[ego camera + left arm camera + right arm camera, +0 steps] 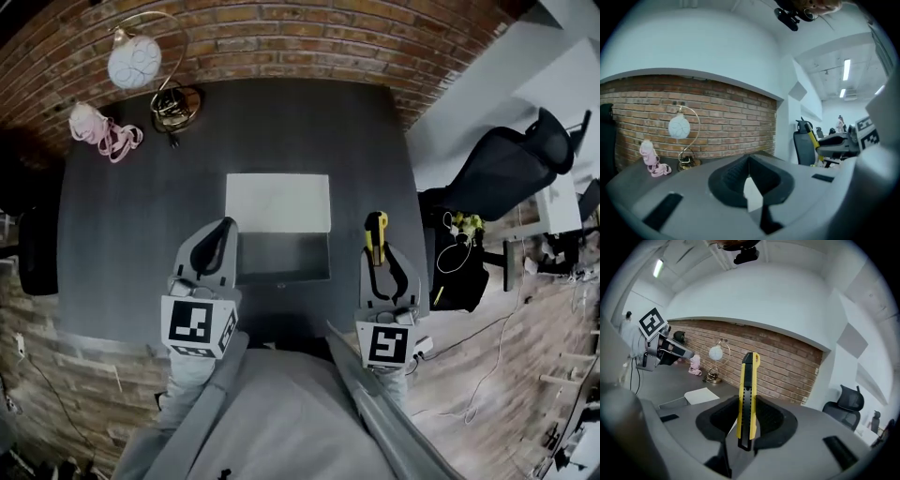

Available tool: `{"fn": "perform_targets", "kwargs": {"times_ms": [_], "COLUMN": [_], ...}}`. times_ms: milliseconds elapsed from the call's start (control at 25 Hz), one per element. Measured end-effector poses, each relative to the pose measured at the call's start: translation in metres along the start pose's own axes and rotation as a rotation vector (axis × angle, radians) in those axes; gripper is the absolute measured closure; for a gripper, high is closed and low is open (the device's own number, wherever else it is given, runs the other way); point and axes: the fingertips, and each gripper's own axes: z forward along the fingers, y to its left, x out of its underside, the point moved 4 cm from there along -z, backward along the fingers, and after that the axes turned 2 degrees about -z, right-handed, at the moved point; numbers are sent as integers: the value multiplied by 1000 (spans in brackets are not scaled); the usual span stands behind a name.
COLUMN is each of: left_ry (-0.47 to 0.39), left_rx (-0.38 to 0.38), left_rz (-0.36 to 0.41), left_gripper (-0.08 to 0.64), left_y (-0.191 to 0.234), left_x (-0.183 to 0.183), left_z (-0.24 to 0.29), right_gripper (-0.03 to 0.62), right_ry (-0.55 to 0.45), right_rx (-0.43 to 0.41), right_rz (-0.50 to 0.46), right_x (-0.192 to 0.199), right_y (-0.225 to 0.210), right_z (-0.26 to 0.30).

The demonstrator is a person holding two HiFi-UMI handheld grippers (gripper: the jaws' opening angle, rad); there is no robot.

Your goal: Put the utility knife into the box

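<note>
A yellow and black utility knife (375,230) (747,394) stands upright between the jaws of my right gripper (376,246) (747,401), which is shut on it. It is held over the dark table, just right of the box. The box (281,260) lies open at the table's middle, its inside dark and its white lid (277,202) (702,395) folded back on the far side. My left gripper (223,228) (749,161) hovers at the box's left edge, its jaws shut with nothing between them.
At the table's far left stand a gold arc lamp with a white globe (141,61) (678,126) and a pink bundle (101,131) (649,157). A brick wall runs behind. A black office chair (511,169) and cables sit to the right, off the table.
</note>
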Motion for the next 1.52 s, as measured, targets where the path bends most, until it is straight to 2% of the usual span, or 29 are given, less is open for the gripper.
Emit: {"fn": "perform_targets", "kwargs": {"times_ms": [360,600,880,1160,1520], "left_ry": [-25,-27,-30,-25,-24], "left_rx": [-219,-305,-300,-251,-248], "left_rz": [-24,-27,-27,-31,-52], "left_gripper": [540,540,540,540,540], "left_y": [18,25,35,36,33], "left_x": [-2,1,-1,1,6], "left_z": [-34,-57,-67,-60,-55], "right_gripper": [465,466,466,466,466], "right_ry": [-116,-160,-154,-133,-119], "right_rx": [-196,-267,-286,-286,-300], "right_rz": [-48,-55,-22,-47,-52], "right_x": [-17,-25,-36,-40,-34], "right_y": [13,25,38,47,44], "right_z": [37,43,45,46,49]}}
